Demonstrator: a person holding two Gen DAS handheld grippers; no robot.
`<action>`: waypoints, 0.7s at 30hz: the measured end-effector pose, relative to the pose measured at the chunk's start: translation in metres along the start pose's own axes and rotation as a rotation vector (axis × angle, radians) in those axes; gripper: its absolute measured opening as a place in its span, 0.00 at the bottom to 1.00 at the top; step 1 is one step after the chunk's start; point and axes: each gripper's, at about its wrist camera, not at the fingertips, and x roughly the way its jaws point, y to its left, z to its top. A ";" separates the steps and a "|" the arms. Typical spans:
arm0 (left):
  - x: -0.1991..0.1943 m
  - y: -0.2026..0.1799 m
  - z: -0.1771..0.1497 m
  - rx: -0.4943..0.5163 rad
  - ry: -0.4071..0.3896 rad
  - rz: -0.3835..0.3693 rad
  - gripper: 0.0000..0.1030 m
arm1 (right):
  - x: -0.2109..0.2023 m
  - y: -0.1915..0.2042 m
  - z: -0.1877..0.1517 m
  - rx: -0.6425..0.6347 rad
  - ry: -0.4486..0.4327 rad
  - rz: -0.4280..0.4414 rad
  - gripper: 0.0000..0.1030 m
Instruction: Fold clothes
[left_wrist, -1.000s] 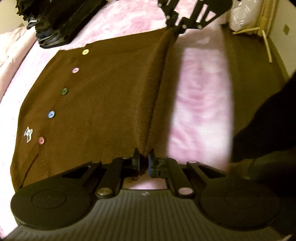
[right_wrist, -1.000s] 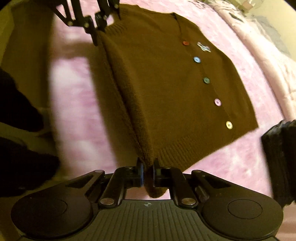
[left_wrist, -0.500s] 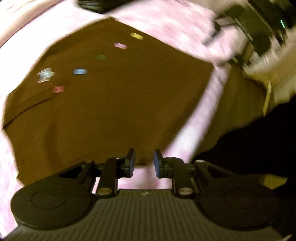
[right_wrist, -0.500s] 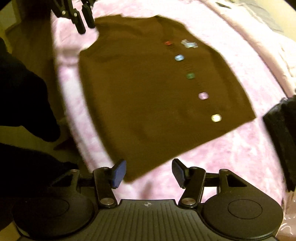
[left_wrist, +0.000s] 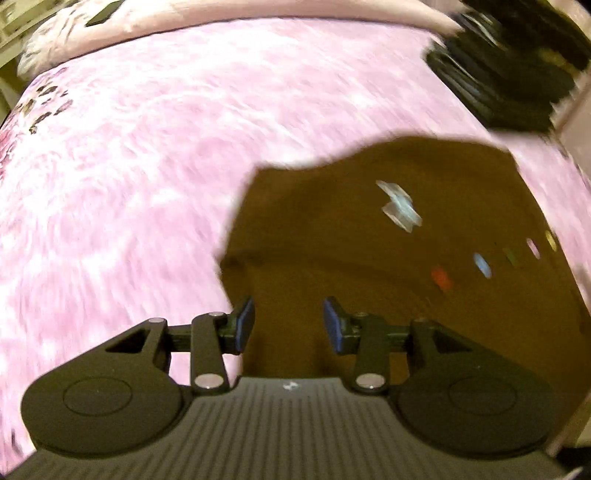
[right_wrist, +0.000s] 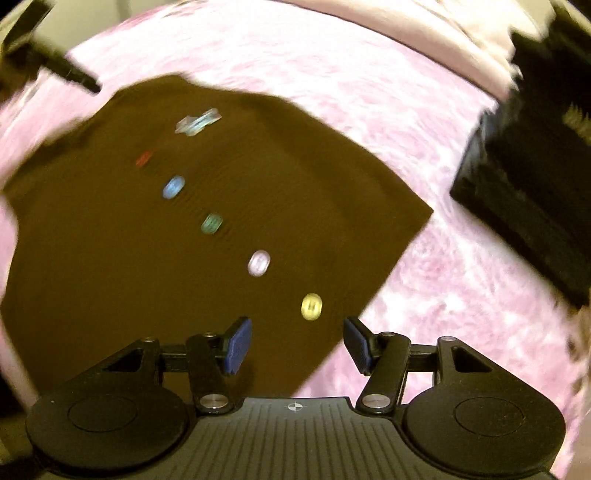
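Observation:
A brown knit cardigan (right_wrist: 155, 258) with several coloured buttons and a small pale emblem (right_wrist: 197, 122) lies flat on a pink blanket (right_wrist: 424, 295). My right gripper (right_wrist: 297, 345) is open over its bottom hem corner, near the yellow button (right_wrist: 311, 306), holding nothing. In the left wrist view the same cardigan (left_wrist: 369, 277) fills the right half, and my left gripper (left_wrist: 288, 325) is open above its shoulder end with nothing between the pads. The left gripper's fingers (right_wrist: 70, 75) show at the top left of the right wrist view.
A stack of dark folded clothes (right_wrist: 528, 192) sits on the pink blanket right of the cardigan, also visible as dark folded clothes (left_wrist: 506, 70) at top right in the left wrist view. Bare pink blanket (left_wrist: 129, 184) spreads left of the cardigan.
Both grippers were shut on the cardigan's near edge one second ago. They let go, opened wide and swung across over the garment, which now lies flat.

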 end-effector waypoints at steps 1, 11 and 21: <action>0.011 0.013 0.012 -0.028 -0.005 -0.007 0.37 | 0.007 -0.006 0.009 0.040 0.000 -0.002 0.57; 0.111 0.062 0.090 -0.084 0.135 -0.202 0.36 | 0.077 -0.118 0.085 0.360 -0.037 -0.034 0.58; 0.078 0.024 0.087 0.143 -0.041 -0.053 0.06 | 0.143 -0.185 0.112 0.366 -0.002 0.127 0.58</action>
